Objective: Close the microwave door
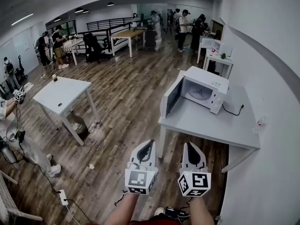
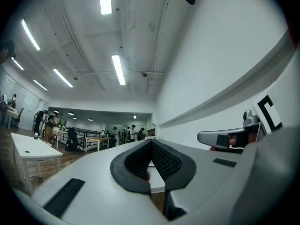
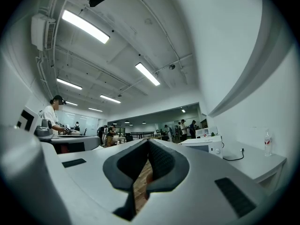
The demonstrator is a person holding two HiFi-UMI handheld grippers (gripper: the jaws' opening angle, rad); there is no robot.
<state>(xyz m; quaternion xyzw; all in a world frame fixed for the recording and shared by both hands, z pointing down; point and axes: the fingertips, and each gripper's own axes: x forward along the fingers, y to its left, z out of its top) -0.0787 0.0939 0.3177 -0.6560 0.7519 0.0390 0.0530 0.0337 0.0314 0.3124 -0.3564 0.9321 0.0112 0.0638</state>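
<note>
Microwave (image 1: 202, 92) sat toward the far end of a white table (image 1: 201, 125) set against the right-hand wall. Its door (image 1: 172, 97) was swung wide open to the left, showing the pale inside. A black cable (image 1: 233, 110) ran from beside it across the tabletop, and a small bottle (image 1: 259, 122) stood close to the wall.

I had both tools low in the head view, side by side and well apart from the microwave — neither touched anything. The left gripper (image 1: 150, 143) pointed ahead with its jaws fully together. Its own view showed the dark pads meeting at the tips with nothing between them. The right gripper (image 1: 188, 145) was the same — jaws closed at the tips and empty, with the microwave off to the right in its view.

Wooden floor (image 1: 126, 102) stretched ahead of me. Another white table (image 1: 61, 93) stood off to the left, and several people were at desks at the far end of the room.
</note>
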